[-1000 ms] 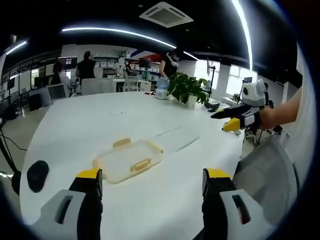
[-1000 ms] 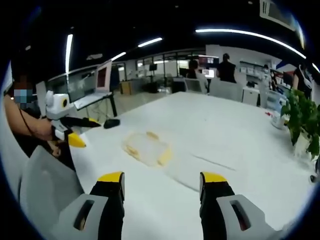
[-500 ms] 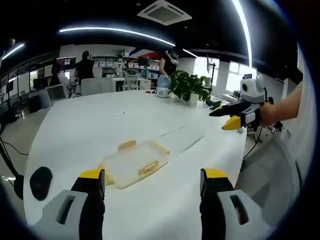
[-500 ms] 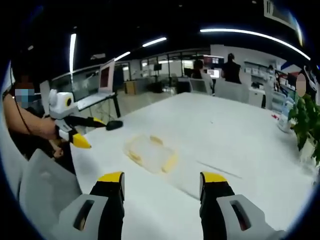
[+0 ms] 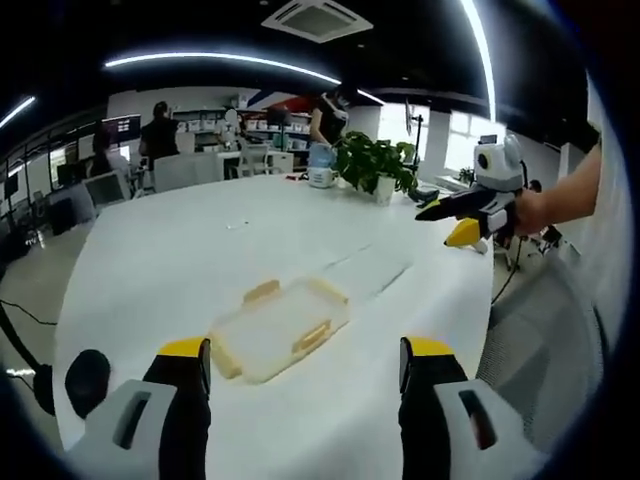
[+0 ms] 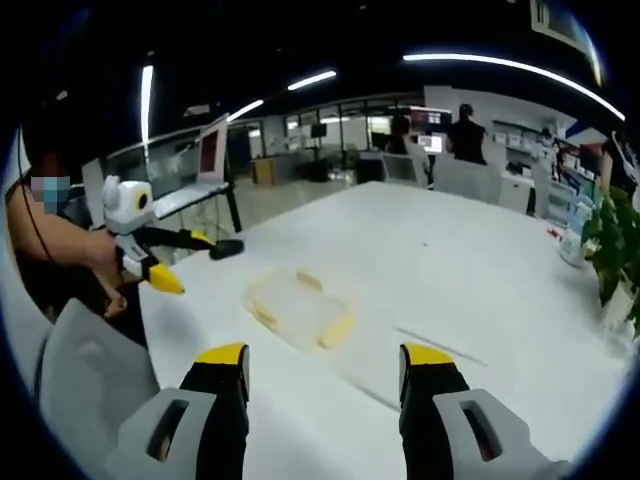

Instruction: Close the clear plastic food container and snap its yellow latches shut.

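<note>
The clear plastic container (image 5: 272, 325) lies flat on the white table (image 5: 180, 240), with yellow latches (image 5: 312, 337) on its sides. It lies just beyond my left gripper (image 5: 303, 352), whose jaws are wide apart with nothing held. The right gripper (image 5: 440, 226) hangs in the air at the far right, held by a hand, off the table's edge. In the right gripper view the container (image 6: 298, 306) lies ahead of my open right gripper (image 6: 325, 358). The left gripper (image 6: 188, 262) hovers at the left, jaws apart. Whether the lid is fully seated is unclear.
A black mouse (image 5: 86, 376) (image 6: 227, 248) lies near the table edge. A potted plant (image 5: 375, 165) and a jug stand at the table's far end. A grey chair back (image 6: 80, 380) is close by. People sit and stand at desks in the background.
Both views have shifted slightly with the hands; the container now sits a little closer and more central in the left gripper view. Both grippers stay open and hold nothing.
</note>
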A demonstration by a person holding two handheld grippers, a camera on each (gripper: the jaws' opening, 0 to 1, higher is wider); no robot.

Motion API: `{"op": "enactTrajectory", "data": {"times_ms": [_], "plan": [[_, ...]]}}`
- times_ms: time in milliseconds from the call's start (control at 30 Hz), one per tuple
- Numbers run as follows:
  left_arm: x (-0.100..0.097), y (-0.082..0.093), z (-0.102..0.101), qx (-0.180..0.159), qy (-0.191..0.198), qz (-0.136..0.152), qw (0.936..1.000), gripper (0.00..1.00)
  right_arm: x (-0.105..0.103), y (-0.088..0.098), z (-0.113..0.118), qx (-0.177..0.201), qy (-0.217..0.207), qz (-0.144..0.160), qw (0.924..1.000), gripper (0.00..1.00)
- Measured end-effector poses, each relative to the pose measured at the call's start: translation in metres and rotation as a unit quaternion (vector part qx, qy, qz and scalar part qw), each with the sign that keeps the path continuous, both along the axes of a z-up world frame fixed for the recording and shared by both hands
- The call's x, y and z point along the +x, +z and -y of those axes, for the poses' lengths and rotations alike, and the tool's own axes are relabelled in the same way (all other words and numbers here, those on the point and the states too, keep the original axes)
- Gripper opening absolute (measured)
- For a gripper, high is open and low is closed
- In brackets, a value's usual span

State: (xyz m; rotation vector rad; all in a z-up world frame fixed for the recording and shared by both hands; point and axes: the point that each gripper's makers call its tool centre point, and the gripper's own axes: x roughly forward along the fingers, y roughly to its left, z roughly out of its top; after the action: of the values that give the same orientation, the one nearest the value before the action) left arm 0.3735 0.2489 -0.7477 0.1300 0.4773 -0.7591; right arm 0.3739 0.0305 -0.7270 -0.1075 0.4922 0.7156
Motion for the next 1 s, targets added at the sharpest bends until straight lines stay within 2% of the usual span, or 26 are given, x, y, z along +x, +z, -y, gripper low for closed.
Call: {"op": "enactTrajectory", "data": {"times_ms": [367, 567, 1000], "plan": [[0.014, -0.004, -0.006, 0.004, -0.008, -0.004, 0.9999, 0.78, 0.009, -0.008, -0.004, -0.016, 0.017, -0.006, 0.9997, 0.60], [0.016, -0.016, -0.008, 0.008, -0.015, -0.022, 0.9996, 0.78, 0.014, -0.013, -0.002, -0.018, 0.017, -0.018, 0.9995, 0.59], [0.026, -0.026, -0.010, 0.025, -0.040, -0.031, 0.9984, 0.78, 0.028, -0.022, -0.005, -0.041, 0.045, -0.020, 0.9980, 0.60]]}}
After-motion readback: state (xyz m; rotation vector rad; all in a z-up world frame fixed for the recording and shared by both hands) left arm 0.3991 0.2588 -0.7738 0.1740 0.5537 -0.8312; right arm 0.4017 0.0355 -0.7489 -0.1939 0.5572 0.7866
